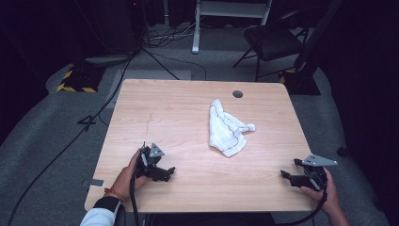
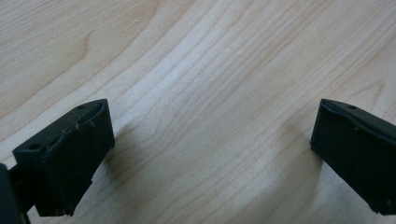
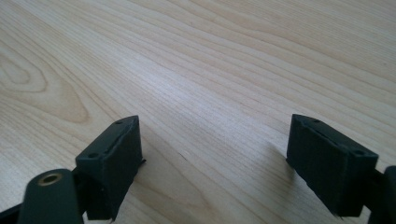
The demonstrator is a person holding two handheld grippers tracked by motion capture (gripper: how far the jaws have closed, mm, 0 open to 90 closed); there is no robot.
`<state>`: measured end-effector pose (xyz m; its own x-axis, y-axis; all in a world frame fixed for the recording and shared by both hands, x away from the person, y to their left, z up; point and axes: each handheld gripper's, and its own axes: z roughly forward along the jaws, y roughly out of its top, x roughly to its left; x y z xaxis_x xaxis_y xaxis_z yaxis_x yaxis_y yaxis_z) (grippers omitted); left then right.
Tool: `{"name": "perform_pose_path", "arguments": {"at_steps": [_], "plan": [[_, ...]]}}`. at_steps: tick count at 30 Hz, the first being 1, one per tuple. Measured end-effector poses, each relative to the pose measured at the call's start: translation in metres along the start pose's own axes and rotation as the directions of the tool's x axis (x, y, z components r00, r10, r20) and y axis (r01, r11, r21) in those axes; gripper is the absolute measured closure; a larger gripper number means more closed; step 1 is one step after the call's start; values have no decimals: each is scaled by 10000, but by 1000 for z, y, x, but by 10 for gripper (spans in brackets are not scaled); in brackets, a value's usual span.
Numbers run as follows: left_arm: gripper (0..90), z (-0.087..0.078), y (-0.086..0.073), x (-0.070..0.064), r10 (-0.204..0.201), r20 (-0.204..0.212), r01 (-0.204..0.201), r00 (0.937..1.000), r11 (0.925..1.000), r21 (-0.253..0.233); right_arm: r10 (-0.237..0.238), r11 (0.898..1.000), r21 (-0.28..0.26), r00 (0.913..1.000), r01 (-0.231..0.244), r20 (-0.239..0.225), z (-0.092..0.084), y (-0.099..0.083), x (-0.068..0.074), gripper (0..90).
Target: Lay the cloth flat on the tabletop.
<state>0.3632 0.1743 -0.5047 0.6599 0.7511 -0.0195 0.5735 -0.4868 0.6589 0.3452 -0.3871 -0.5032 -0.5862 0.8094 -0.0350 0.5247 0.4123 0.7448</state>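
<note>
Both grippers (image 1: 165,172) (image 1: 289,175) rest open, well apart from the towel (image 1: 227,129).

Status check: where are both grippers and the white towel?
Left gripper and right gripper open, empty, low over the table. Towel crumpled mid-table, untouched. Nothing in the way.

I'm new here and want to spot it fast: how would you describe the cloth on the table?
Look at the light wooden table. Right of its middle, below the small dark round hole near the far edge, lies a crumpled white cloth. It is the one soft, white thing there, lying untouched beyond both hands.
</note>
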Motion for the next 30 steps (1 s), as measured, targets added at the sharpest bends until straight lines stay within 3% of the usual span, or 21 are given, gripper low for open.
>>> {"name": "perform_pose_path", "arguments": {"at_steps": [9, 19, 23, 26, 27, 30], "plan": [[0, 2, 1, 0, -92, -57, 92, 9999, 9999, -40, 36, 10000, -34, 9995, -37, -329, 0, 0, -2, 273], [0, 1, 2, 6, 508, 403, -509, 9979, 9987, 3, 111, 9999, 2, 9999, -111, -117, 5, 10, -6, 348], [1, 0, 0, 8, 693, 546, -690, 9961, 9976, -66, -227, 9995, 204, 9997, 229, -114, 15, 28, -4, 368], [1, 0, 0, 9, 700, 565, -698, 9959, 9975, -54, -580, 9981, 216, 9982, 582, -125, 18, 41, -1, 439], [0, 1, 2, 9, 779, 696, -778, 9945, 9970, -35, -1066, 9941, 193, 9943, 1068, -68, 23, 55, 3, 447], [0, 4, 5, 11, 982, 834, -983, 9917, 9952, -28, -1340, 9910, 26, 9904, 1342, -343, 33, 77, 9, 457]]}}
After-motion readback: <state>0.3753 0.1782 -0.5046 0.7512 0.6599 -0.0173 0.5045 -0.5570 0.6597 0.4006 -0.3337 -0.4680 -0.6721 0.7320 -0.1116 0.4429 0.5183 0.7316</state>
